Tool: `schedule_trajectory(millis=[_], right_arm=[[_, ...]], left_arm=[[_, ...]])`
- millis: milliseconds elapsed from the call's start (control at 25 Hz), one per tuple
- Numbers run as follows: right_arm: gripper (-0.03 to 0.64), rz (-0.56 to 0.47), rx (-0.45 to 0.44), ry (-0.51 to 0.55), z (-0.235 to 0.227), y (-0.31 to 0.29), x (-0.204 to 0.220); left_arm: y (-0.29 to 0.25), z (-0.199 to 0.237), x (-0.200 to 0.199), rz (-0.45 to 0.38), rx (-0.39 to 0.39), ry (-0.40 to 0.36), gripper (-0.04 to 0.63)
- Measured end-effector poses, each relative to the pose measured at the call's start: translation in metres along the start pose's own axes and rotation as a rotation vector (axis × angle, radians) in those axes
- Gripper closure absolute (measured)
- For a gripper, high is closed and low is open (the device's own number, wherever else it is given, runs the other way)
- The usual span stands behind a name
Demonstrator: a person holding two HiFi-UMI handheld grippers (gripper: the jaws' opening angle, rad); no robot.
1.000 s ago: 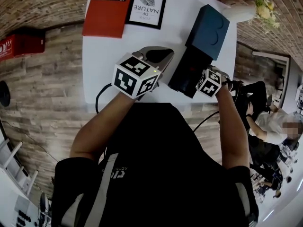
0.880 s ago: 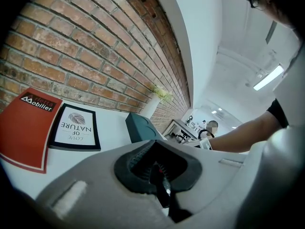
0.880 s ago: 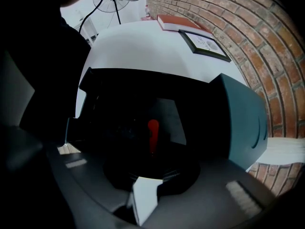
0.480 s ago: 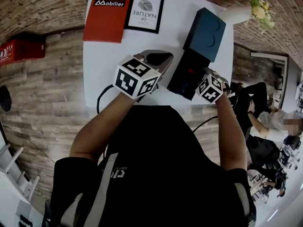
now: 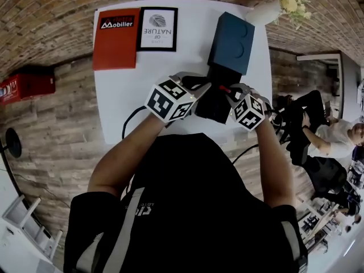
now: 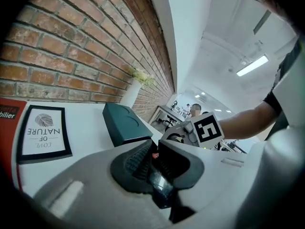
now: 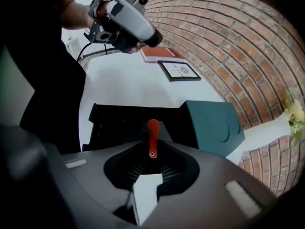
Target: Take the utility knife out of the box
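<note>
The red utility knife (image 7: 152,131) is clamped upright between the pads of my right gripper (image 7: 151,149), a little above the open black tray (image 7: 119,123) of the box. In the head view the knife (image 5: 223,88) shows just over the tray (image 5: 211,106), in front of the right gripper (image 5: 229,91). The teal sleeve (image 5: 232,41) of the box lies behind the tray. My left gripper (image 5: 198,84) hovers at the tray's left side. Its jaws (image 6: 153,159) stand nearly together with nothing held between them.
A red book (image 5: 115,37) and a framed print (image 5: 157,28) lie at the far left of the white table (image 5: 131,90). A white vase with flowers (image 5: 267,10) stands at the far right corner. A brick wall runs behind. People sit beyond the table's right side.
The right gripper has risen and lifted the red knife out of the black tray. The left gripper has swung right, up to the tray's left side.
</note>
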State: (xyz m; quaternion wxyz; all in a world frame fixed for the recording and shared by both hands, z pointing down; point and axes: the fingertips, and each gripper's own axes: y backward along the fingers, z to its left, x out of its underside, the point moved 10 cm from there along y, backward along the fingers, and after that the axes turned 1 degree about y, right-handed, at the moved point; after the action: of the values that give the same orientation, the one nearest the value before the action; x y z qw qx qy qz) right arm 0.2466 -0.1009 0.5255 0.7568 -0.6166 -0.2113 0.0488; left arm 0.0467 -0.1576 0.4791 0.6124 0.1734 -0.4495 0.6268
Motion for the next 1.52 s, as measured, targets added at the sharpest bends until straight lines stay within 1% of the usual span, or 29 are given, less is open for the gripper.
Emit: schedule_trajectory(millis=[80, 240, 400, 520, 760, 880, 920, 1080, 1160, 1200, 1400, 1520], right_arm=[[0.563, -0.031, 0.029, -0.017, -0.004, 0.007, -0.001], [0.563, -0.106, 0.081, -0.034, -0.008, 0.024, -0.008], [0.563, -0.184, 0.119, -0.033, -0.007, 0.044, -0.017], [0.563, -0.245, 0.14, -0.039, -0.006, 0.057, -0.023], [0.563, -0.296, 0.183, -0.052, -0.005, 0.073, -0.026], [0.563, -0.317, 0.198, -0.061, -0.003, 0.079, -0.027], [0.563, -0.322, 0.204, -0.062, -0.002, 0.081, -0.028], [0.563, -0.326, 0.23, -0.059, 0.002, 0.088, -0.03], [0.563, -0.33, 0.25, -0.058, 0.005, 0.092, -0.032], [0.617, -0.333, 0.263, -0.057, 0.007, 0.094, -0.034], [0.615, -0.377, 0.311, -0.057, 0.019, 0.102, -0.048], [0.597, -0.414, 0.338, -0.098, 0.025, 0.108, -0.056]], left_arm=[[-0.008, -0.004, -0.003, 0.011, 0.014, -0.017, 0.548], [-0.024, -0.011, -0.01, 0.046, 0.046, -0.045, 0.527], [-0.039, -0.017, -0.015, 0.093, 0.07, -0.079, 0.501], [-0.046, -0.02, -0.019, 0.102, 0.08, -0.091, 0.497], [-0.053, -0.025, -0.024, 0.095, 0.08, -0.1, 0.499], [-0.053, -0.028, -0.025, 0.084, 0.077, -0.104, 0.518], [-0.053, -0.029, -0.026, 0.078, 0.077, -0.106, 0.535], [-0.049, -0.036, -0.028, 0.061, 0.08, -0.114, 0.552], [-0.045, -0.041, -0.03, 0.051, 0.078, -0.118, 0.564], [-0.042, -0.043, -0.032, 0.043, 0.075, -0.12, 0.579], [-0.017, -0.05, -0.044, -0.003, 0.067, -0.15, 0.58], [-0.001, -0.052, -0.051, -0.026, 0.072, -0.174, 0.578]])
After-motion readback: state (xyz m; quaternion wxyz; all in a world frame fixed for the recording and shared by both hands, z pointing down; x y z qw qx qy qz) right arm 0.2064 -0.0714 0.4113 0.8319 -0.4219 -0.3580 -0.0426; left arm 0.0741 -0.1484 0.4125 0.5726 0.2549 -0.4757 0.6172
